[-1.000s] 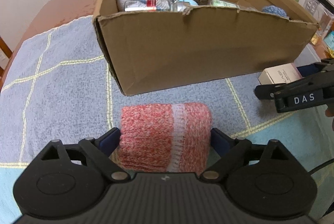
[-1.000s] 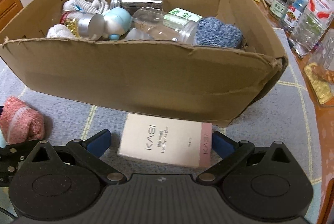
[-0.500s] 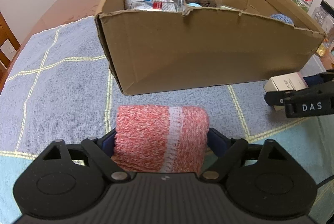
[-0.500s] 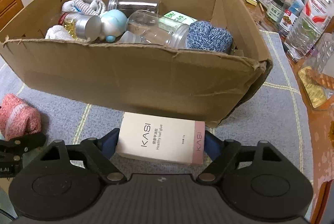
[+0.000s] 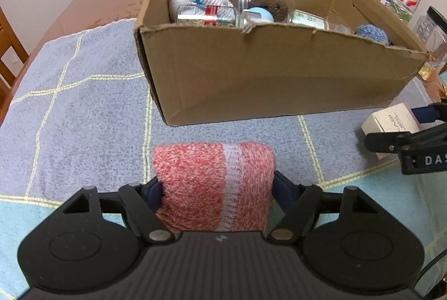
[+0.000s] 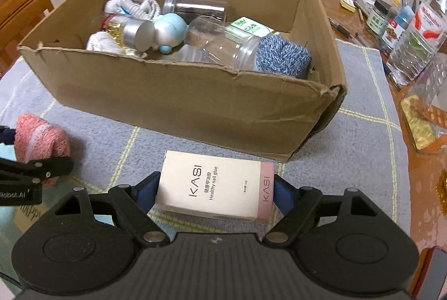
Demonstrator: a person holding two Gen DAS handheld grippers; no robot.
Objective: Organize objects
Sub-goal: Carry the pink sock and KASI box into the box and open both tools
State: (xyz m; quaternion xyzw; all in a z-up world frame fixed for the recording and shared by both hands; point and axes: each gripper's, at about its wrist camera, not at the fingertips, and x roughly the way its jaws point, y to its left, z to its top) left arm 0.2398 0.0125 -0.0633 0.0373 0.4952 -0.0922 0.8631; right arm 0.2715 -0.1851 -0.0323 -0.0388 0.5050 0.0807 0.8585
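Pink knitted sock roll (image 5: 213, 185) sits squeezed between closing left gripper (image 5: 216, 192) pads.

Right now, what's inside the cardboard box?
Inside the cardboard box: white socks, two clear jars, gold-filled jar, blue toy, blue knit roll. Anything beneath is covered.

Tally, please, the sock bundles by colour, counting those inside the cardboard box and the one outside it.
Red sock bundle: 1
Blue sock bundle: 1
White sock bundles: 2
Total: 4
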